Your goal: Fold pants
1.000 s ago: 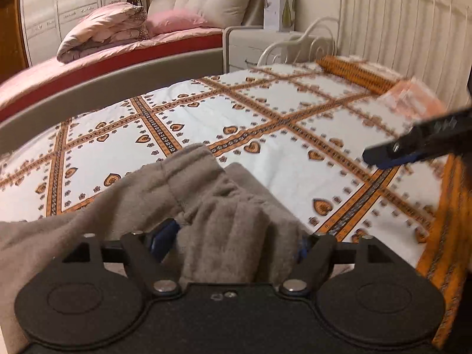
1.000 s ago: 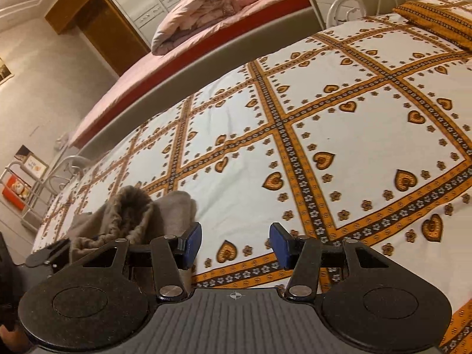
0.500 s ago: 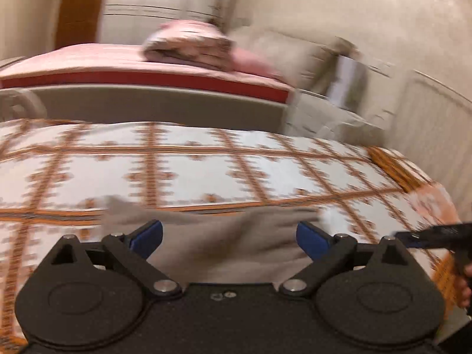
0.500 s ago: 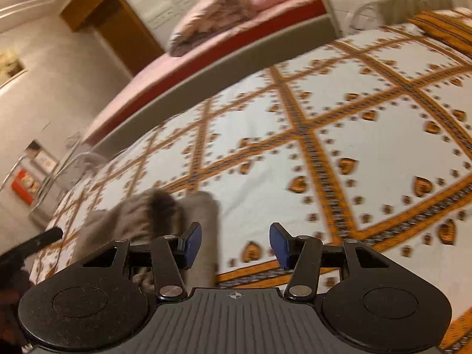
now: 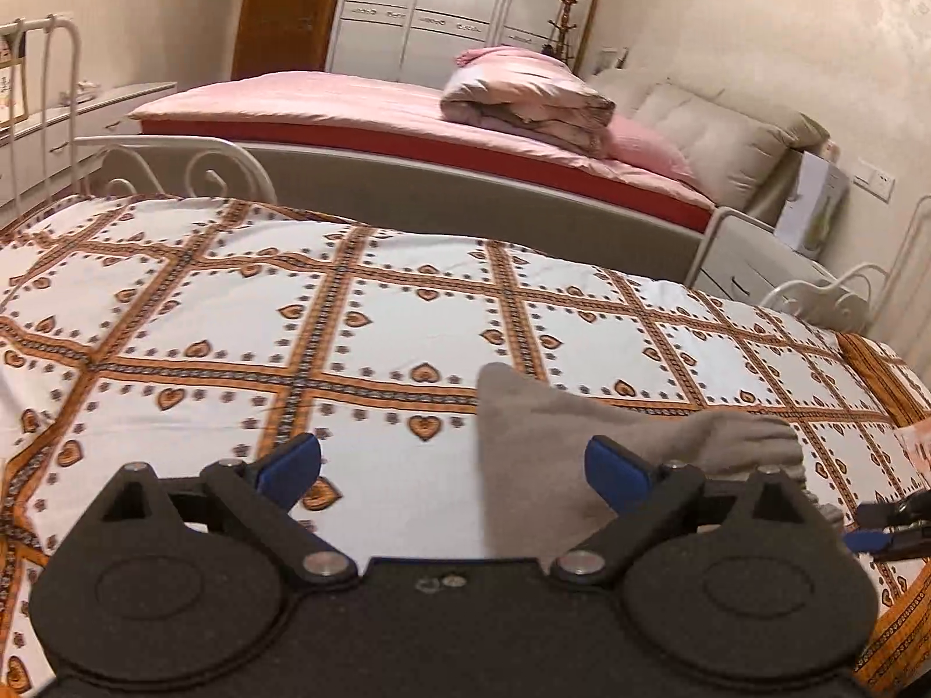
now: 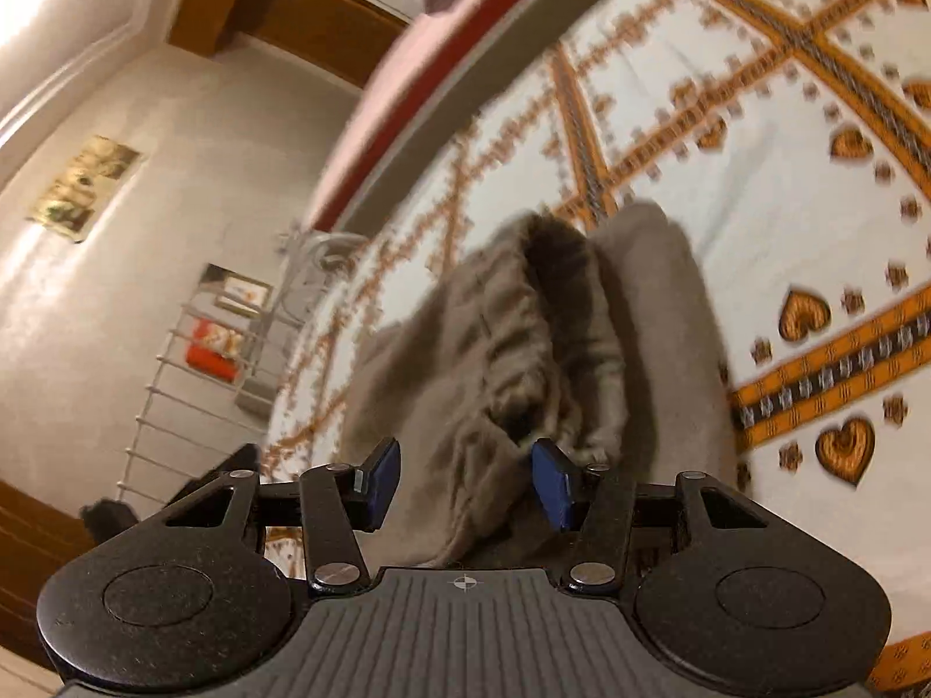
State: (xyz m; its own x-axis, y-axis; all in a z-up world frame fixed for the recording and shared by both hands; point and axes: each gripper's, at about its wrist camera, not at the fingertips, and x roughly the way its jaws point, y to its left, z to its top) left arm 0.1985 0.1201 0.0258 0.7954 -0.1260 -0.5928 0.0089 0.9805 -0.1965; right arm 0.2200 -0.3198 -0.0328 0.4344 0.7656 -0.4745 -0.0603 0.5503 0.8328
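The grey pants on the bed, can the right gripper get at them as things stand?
Probably yes. The right gripper has its jaws open with the bunched grey pants lying directly ahead on the patterned bedspread, fabric showing between the blue pads. Nothing sits between them; the view is blurred, so contact is unclear.

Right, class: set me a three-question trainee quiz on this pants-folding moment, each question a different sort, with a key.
1. True or false: the left gripper is shut on the grey pants.
2. The pants lie on: A) the pink bed, B) the heart-patterned bedspread, C) the floor?
3. Fill in: in the right wrist view, the right gripper is open with the ___ just ahead of it.

Key: 1 false; 2 B; 3 pants.
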